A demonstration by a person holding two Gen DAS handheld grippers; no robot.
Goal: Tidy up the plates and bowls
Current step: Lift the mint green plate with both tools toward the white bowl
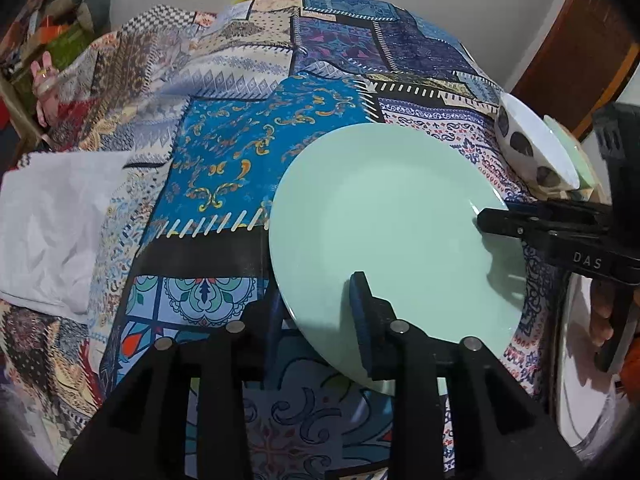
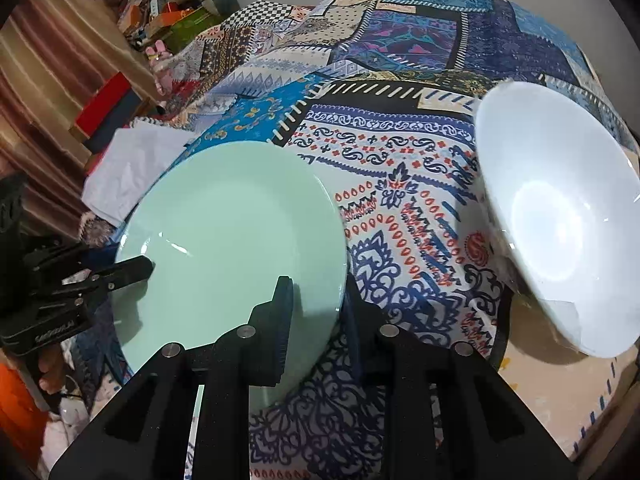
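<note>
A mint green plate [image 1: 384,216] hangs tilted above the patterned cloth, gripped at opposite rims. My left gripper [image 1: 316,320] is shut on its near edge, one finger above and one below. My right gripper [image 2: 316,312] is shut on the plate [image 2: 232,248] at its right edge. Each gripper shows in the other's view: the right one [image 1: 492,222] and the left one [image 2: 136,270]. A white bowl with dark spots outside [image 1: 536,148] rests tilted on the cloth to the right of the plate; the right wrist view shows its white inside [image 2: 560,216].
The patterned cloth [image 1: 224,152] covers the whole surface. A white paper sheet [image 1: 52,224] lies at the left. A pale green dish rim [image 1: 568,140] sits behind the bowl. Boxes and clutter [image 2: 168,12] stand at the far left, and a wooden edge [image 1: 576,52] at the far right.
</note>
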